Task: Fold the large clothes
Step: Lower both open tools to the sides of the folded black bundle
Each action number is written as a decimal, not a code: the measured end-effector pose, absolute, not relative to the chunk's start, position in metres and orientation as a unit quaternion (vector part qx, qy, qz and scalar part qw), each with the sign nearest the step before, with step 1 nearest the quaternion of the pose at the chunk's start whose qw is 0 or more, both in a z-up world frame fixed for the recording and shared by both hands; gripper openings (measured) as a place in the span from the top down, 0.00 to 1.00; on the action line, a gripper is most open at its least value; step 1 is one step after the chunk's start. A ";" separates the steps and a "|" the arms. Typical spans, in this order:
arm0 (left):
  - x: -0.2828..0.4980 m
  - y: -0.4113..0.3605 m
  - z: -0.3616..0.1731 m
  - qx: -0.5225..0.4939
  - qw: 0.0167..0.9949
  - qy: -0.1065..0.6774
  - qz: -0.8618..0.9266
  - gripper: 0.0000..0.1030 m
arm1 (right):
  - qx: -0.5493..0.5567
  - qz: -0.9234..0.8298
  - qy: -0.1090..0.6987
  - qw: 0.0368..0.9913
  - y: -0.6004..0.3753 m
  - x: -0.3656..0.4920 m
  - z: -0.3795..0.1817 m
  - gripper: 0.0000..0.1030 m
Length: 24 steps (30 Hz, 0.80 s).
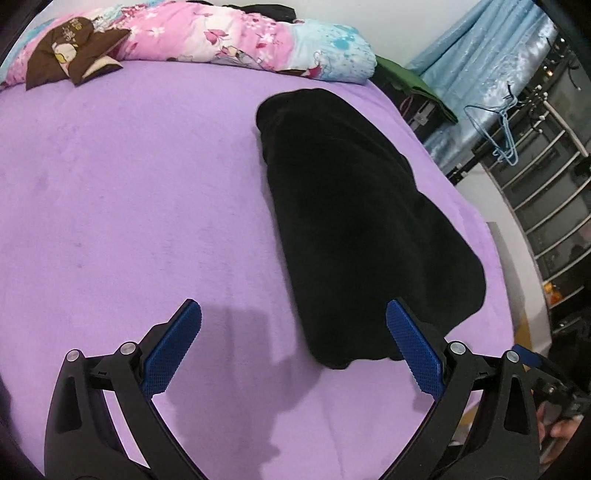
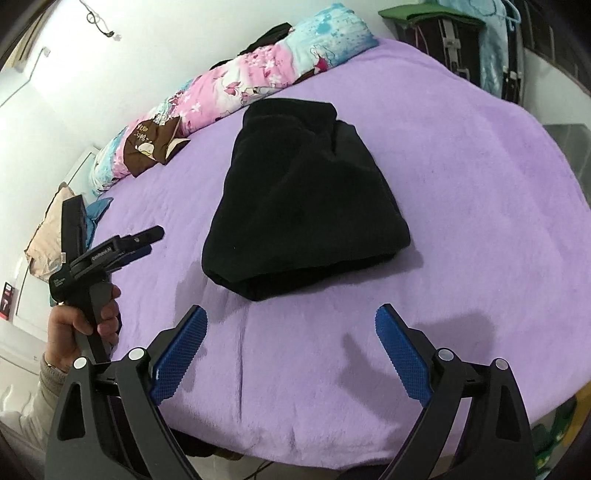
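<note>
Purple bed cover [image 2: 480, 184] fills both views. Black garment [image 2: 303, 206] lies on it as a compact folded bundle, 12 o'clock from right gripper [image 2: 291, 325], 1 o'clock from left gripper [image 1: 293, 321]. Both grippers spread wide, holding nothing, clear of the cloth. Risk: plush pile is thick and slippery; grabbing only the top layer would undo the fold.

Purple blanket [image 1: 129, 192] over the bed, with bedding at the far edge.
Along that edge, 1 rolled floral quilt [image 1: 221, 33] in pink and blue, with 1 brown printed cloth [image 1: 70, 55] against it; beside the bed, blue hangers [image 1: 502, 129] before a blue curtain [image 1: 487, 55].
</note>
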<state>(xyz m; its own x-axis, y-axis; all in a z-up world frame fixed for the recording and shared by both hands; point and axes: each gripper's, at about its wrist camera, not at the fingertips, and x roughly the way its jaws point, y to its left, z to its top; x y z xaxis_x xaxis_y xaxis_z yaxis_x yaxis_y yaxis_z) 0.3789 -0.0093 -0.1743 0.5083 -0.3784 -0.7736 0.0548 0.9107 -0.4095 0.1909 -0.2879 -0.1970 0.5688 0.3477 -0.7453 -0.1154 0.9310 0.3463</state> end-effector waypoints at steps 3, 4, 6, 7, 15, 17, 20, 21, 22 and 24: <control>0.387 -0.013 -0.177 -0.179 0.847 0.480 -0.142 0.06 | 0.123 0.131 0.441 0.880 -0.292 0.203 -0.191 0.12; 0.391 -0.014 -0.178 -0.185 0.846 0.478 -0.149 0.06 | 0.122 0.132 0.440 0.880 -0.293 0.205 -0.190 0.12; 0.398 -0.018 -0.180 -0.188 0.843 0.478 -0.160 0.06 | 0.117 0.130 0.438 0.882 -0.296 0.214 -0.188 0.12; 0.402 -0.019 -0.181 -0.188 0.843 0.477 -0.164 0.06 | 0.113 0.129 0.437 0.883 -0.297 0.220 -0.187 0.12; 0.436 -0.013 -0.205 -0.241 0.814 0.490 -0.196 0.06 | 0.118 0.129 0.443 0.880 -0.311 0.272 -0.190 0.12; 0.443 -0.011 -0.215 -0.258 0.803 0.498 -0.201 0.06 | 0.119 0.127 0.446 0.878 -0.315 0.286 -0.194 0.12; 0.453 -0.008 -0.229 -0.285 0.785 0.506 -0.215 0.06 | 0.119 0.122 0.452 0.876 -0.319 0.306 -0.200 0.12; 0.456 -0.007 -0.233 -0.296 0.778 0.510 -0.218 0.06 | 0.115 0.120 0.454 0.875 -0.320 0.312 -0.201 0.12; 0.458 -0.006 -0.237 -0.302 0.773 0.512 -0.221 0.06 | 0.113 0.122 0.455 0.875 -0.321 0.319 -0.201 0.12; 0.461 -0.006 -0.242 -0.308 0.767 0.515 -0.226 0.06 | 0.111 0.119 0.456 0.875 -0.323 0.330 -0.203 0.12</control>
<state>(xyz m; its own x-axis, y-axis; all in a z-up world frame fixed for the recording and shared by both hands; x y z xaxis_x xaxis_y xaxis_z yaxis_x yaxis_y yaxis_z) 0.4614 -0.0062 -0.2420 0.3677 -0.6649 -0.6501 0.0299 0.7072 -0.7063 0.3297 -0.3230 -0.2026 0.5564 0.3089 -0.7714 -0.1069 0.9472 0.3023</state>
